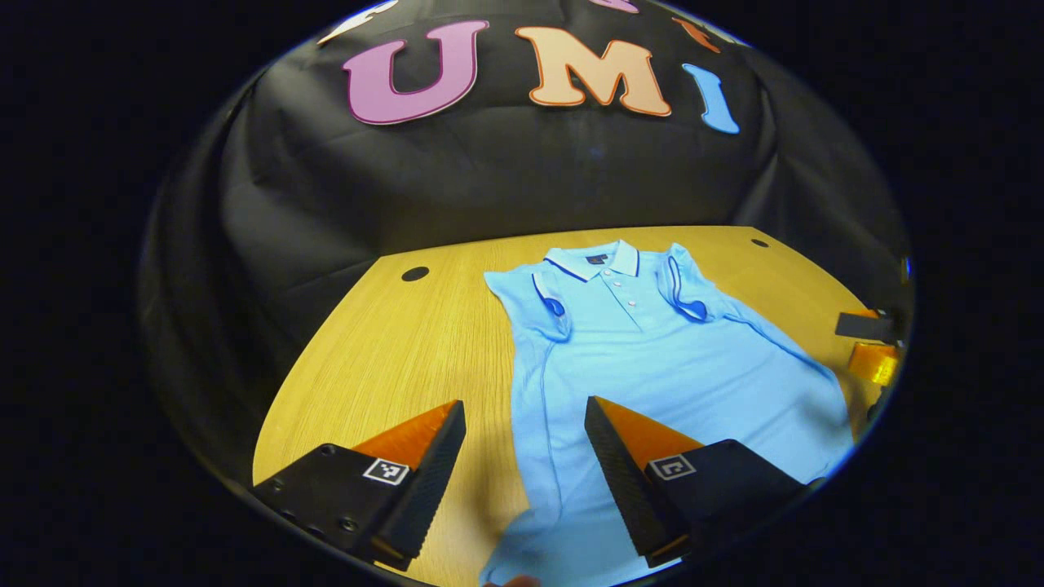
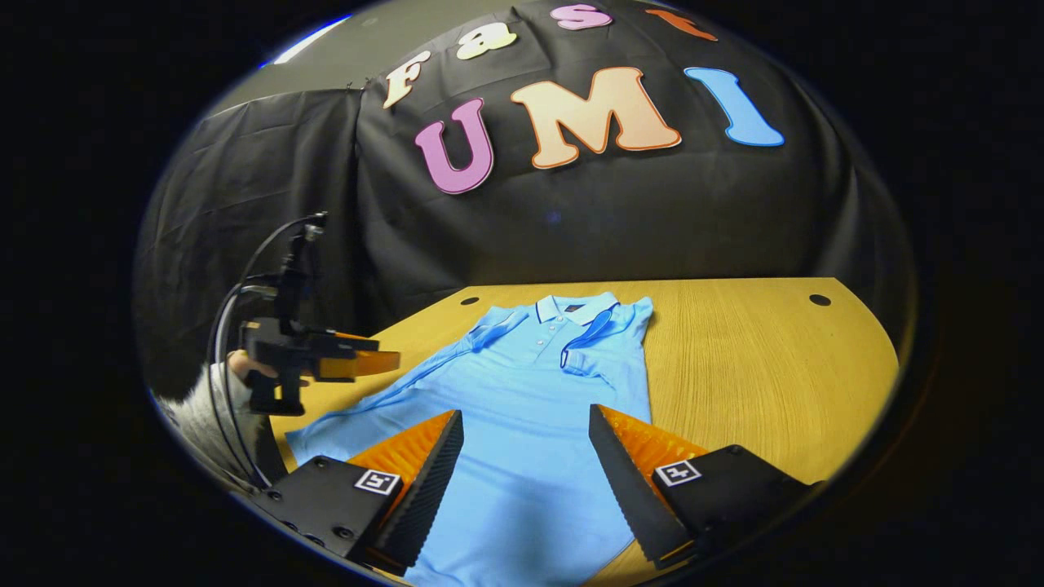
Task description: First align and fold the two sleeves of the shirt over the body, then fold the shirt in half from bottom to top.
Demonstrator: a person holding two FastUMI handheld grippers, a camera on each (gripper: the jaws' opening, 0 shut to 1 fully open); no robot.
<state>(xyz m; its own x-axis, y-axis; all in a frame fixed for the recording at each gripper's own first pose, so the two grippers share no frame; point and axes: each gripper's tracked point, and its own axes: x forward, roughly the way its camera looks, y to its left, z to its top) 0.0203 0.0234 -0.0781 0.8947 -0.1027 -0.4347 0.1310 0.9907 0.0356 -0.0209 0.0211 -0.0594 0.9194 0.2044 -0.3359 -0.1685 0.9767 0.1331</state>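
Both the left gripper (image 1: 524, 456) and the right gripper (image 2: 526, 465) have their jaws wide apart with nothing between them, each poised above the hem end of the shirt (image 1: 652, 367) near the table's (image 1: 391, 359) front edge. The shirt lies flat, collar toward the back edge, both sleeves (image 1: 542, 306) already folded onto the body. I judge the bottom-to-top fold is still left to do.

Dim, sharp, edge-warped fisheye views
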